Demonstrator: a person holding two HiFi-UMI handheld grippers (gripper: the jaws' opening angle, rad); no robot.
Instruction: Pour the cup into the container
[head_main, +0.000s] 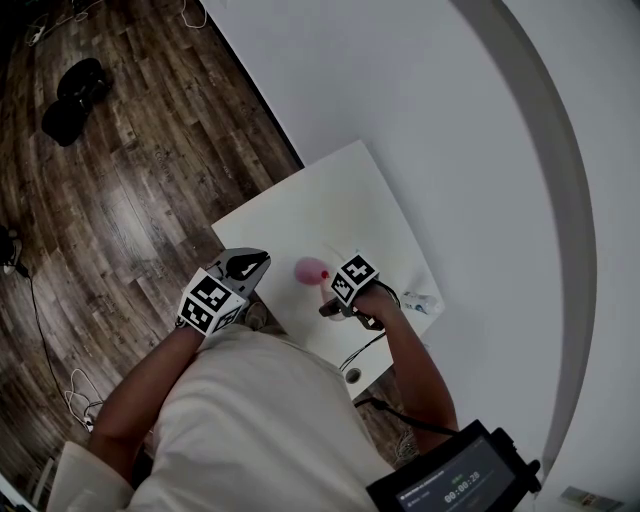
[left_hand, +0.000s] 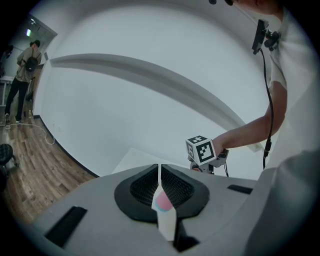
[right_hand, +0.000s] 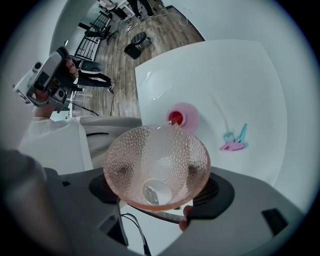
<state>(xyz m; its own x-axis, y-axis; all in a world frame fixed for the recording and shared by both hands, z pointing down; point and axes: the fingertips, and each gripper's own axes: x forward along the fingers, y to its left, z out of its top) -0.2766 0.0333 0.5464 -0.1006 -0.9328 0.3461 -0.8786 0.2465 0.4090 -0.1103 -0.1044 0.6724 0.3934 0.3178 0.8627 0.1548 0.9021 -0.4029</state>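
White table (head_main: 330, 190) below: right gripper (head_main: 327, 308) clamps the cup (right_hand: 160, 160), tipped toward the pink container (right_hand: 182, 116); left gripper (left_hand: 160, 187) fingers pressed together.

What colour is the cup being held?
The cup is see-through pink; best in the right gripper view.

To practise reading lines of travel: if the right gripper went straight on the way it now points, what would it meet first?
Probably the pink container on the white table. It sits just beyond the rim of the tilted dimpled pink cup that the right gripper holds. Depth is unclear here.
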